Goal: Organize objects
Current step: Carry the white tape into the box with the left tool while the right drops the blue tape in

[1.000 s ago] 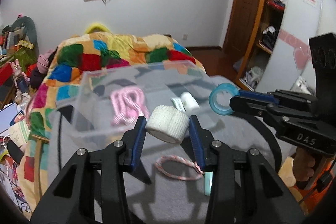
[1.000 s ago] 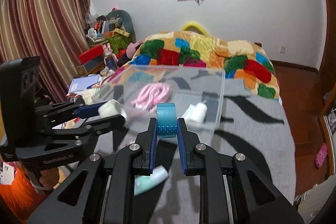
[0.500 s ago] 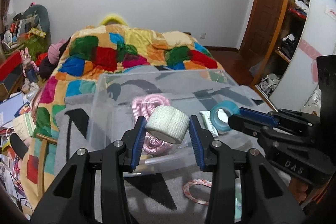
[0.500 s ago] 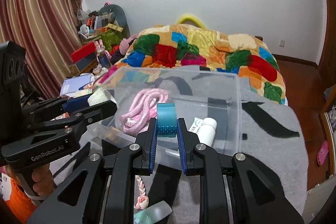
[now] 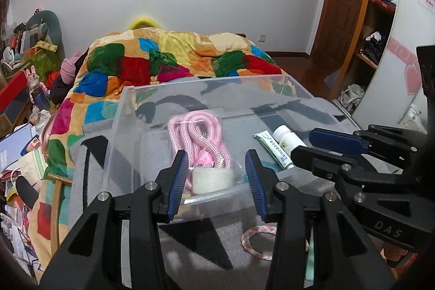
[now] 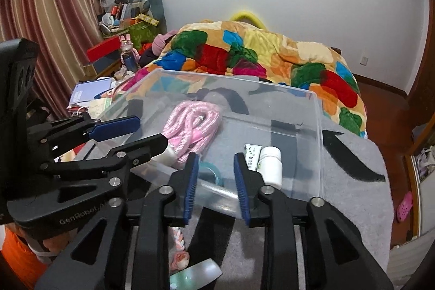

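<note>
Left wrist view: the left gripper (image 5: 217, 175) hangs with its jaws spread apart and nothing between them, and the white bandage roll (image 5: 211, 180) lies below them inside the clear plastic bin (image 5: 206, 84), touching the pink rope (image 5: 198, 137). The right gripper (image 6: 216, 182) is likewise open, with the blue tape ring (image 6: 210, 171) lying in the bin beneath it, beside a tube (image 6: 251, 155) and a white bottle (image 6: 269, 165). "DAS" and "GenRobot" mark the gripper bodies. The tube's print seems too small to read. The roll is squat with a woven texture.
</note>
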Demonstrator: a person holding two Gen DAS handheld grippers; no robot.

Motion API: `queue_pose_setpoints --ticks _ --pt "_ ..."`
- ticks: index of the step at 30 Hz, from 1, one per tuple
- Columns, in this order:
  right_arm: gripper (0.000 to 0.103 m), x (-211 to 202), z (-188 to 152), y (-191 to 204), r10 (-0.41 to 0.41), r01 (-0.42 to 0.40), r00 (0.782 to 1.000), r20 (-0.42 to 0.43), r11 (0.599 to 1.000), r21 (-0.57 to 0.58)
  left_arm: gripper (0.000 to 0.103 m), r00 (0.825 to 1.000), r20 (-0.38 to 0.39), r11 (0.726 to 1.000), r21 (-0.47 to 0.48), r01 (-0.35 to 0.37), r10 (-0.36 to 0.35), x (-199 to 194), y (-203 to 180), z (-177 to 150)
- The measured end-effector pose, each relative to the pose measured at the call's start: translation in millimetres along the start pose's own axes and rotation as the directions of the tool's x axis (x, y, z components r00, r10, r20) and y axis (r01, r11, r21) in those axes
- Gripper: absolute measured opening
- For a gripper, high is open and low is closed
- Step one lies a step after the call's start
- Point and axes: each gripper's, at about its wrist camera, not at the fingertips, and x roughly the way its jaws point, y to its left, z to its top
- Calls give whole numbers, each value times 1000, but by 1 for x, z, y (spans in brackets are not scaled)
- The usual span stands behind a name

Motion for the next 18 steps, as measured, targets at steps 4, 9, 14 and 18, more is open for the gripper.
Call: queue_pose_setpoints --ticks 4,9,14,18 --pt "29 -15 -2 3 -2 2 1000 26 1000 -8 46 1000 19 1000 -6 3 -3 -15 2 -1" --pt "36 -38 -12 4 3 -2 998 57 1000 -8 51 999 43 1000 -9 4 -4 -37 5 -9" --pt "39 -51 -34 1 -6 6 999 43 1000 -2 51 999 -2 999 20 37 -37 -36 2 -29" --pt "40 -48 -55 -4 4 -4 1000 -11 1000 25 51 995 -89 998 40 46 -43 -14 -3 -46"
